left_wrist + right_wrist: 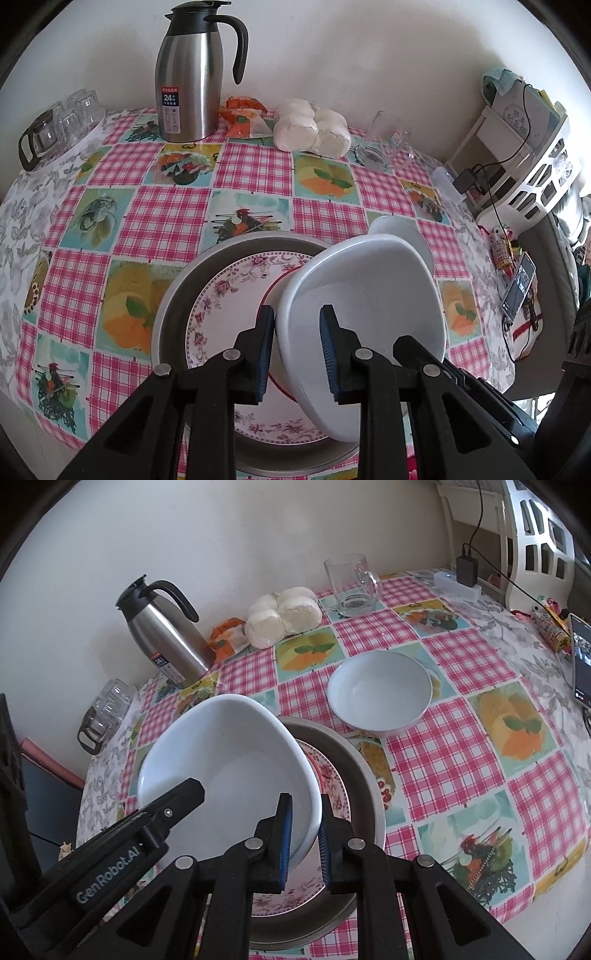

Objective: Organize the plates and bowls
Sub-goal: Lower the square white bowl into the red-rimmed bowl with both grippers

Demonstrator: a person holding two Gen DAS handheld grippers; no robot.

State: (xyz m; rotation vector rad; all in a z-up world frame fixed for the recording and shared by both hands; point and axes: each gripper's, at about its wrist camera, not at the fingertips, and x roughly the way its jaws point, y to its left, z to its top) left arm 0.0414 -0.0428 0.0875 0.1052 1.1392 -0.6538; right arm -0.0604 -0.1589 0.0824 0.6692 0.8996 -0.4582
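Both hand-held grippers pinch the same white bowl (229, 771) by opposite rim edges: left hand-held gripper (297, 354) and right hand-held gripper (304, 834), jaws nearly closed on the rim. Bowl hangs tilted over a floral plate (221, 306) (sitting in a grey pan (173, 295)). Second white bowl (380, 690) on counter (480, 775), just beyond.

I see a plain white bowl (229, 760) over a plate (229, 291) with pink flowers and a red ring, in a grey metal pan (177, 291). A second white bowl (380, 690) sits on the worktop's (166, 218) pink gingham and fruit-picture cloth. My black grippers have blue pads (286, 834); the jug (188, 77) is silver and black.
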